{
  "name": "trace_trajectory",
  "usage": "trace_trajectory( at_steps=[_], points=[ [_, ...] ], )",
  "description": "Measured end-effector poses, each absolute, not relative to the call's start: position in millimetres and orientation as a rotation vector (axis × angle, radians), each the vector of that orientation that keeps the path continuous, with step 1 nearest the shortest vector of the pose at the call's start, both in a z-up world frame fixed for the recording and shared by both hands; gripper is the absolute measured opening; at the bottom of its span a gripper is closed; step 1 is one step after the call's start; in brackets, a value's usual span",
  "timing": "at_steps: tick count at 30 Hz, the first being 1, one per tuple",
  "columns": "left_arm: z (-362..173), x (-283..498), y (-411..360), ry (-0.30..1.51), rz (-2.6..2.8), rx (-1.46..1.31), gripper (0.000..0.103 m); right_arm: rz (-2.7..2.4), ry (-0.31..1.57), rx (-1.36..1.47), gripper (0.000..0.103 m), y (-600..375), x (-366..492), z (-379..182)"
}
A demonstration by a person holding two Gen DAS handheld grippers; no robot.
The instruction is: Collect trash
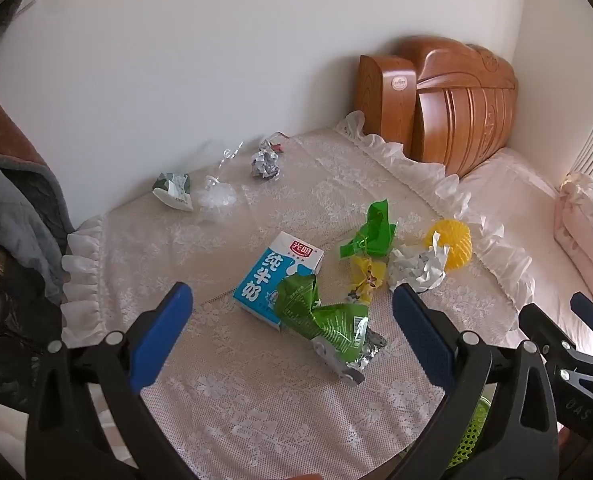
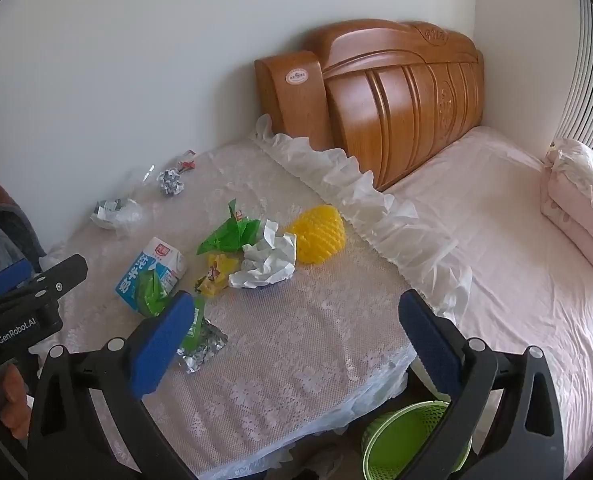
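Both claws are spread wide, holding nothing. The green wrapper (image 1: pixel 324 320) lies near the table's (image 1: pixel 256 420) front edge, dead ahead of the left gripper (image 1: pixel 292 332), long axis slanting right, so left's nearer than the right gripper (image 2: pixel 296 340).

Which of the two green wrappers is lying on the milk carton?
The nearer green wrapper, silver-lined, overlaps the milk carton; the other green wrapper lies apart beside the crumpled paper.

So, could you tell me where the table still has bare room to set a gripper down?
The lace tablecloth is bare along its near edge, between the green foil wrapper and the frilled edge by the bed. Another strip lies behind the milk carton, before the far crumpled foil ball. The centre, around the white crumpled paper and yellow foam net, is crowded.
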State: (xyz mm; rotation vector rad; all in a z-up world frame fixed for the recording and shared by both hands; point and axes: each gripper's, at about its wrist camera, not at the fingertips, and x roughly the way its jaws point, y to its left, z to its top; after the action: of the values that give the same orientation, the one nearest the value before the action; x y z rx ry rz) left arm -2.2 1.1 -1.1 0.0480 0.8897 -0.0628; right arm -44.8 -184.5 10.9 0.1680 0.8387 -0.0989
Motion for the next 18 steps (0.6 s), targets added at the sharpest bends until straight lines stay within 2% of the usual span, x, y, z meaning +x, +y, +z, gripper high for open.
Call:
trace_trajectory(
  at_steps=[18],
  points=[
    [-1.8,-1.6,6.7,0.897,-0.052,0.034,0.095,-0.098,0.847,0.173,0.101,-184.0,-46.2,9.2]
  ],
)
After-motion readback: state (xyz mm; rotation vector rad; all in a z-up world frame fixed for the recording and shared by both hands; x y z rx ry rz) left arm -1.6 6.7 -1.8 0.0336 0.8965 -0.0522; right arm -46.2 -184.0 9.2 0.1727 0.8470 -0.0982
